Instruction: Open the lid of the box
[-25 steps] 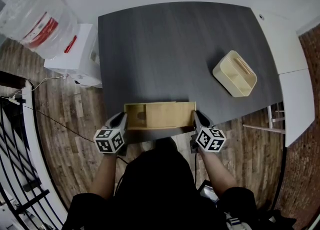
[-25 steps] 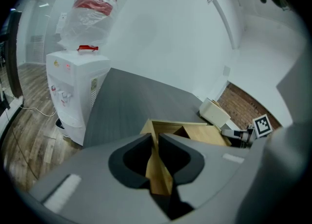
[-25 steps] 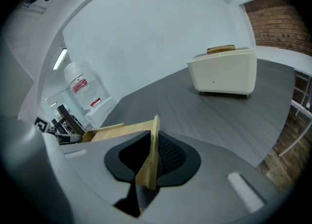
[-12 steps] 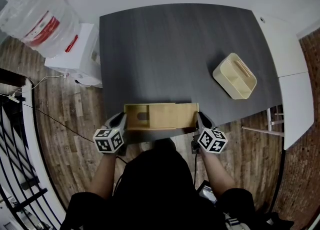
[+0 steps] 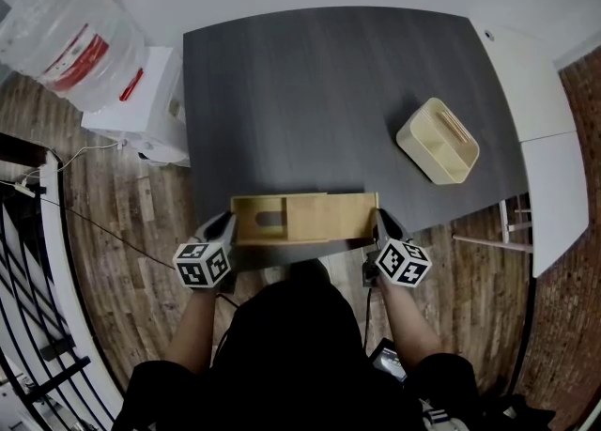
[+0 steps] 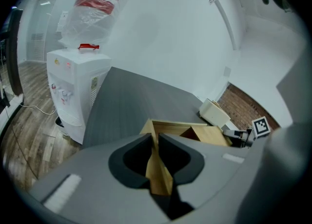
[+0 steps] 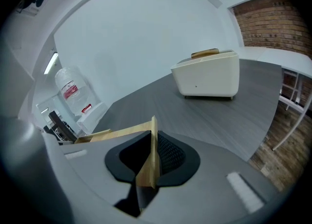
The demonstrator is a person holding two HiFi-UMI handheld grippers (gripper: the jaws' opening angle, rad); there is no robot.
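Dark grey table [image 5: 329, 91], wood-grain top; plank floor [image 5: 113, 260] around it, white wall [image 7: 146, 37] behind, brick wall [image 7: 273, 18] at the right. A water dispenser [image 5: 131, 100] with its bottle [image 5: 66, 35] stands off the table's left edge. A cream desk organiser [image 5: 438, 140] sits toward the right edge, well apart from the wooden box [image 5: 254, 206], which lies at the near edge. Left gripper [image 5: 228, 224] – jaws clamped on the box's left end wall. Right gripper [image 5: 378, 221] – jaws have just been closing, pinching the sliding lid [image 5: 338, 216], which juts past the box's right end.
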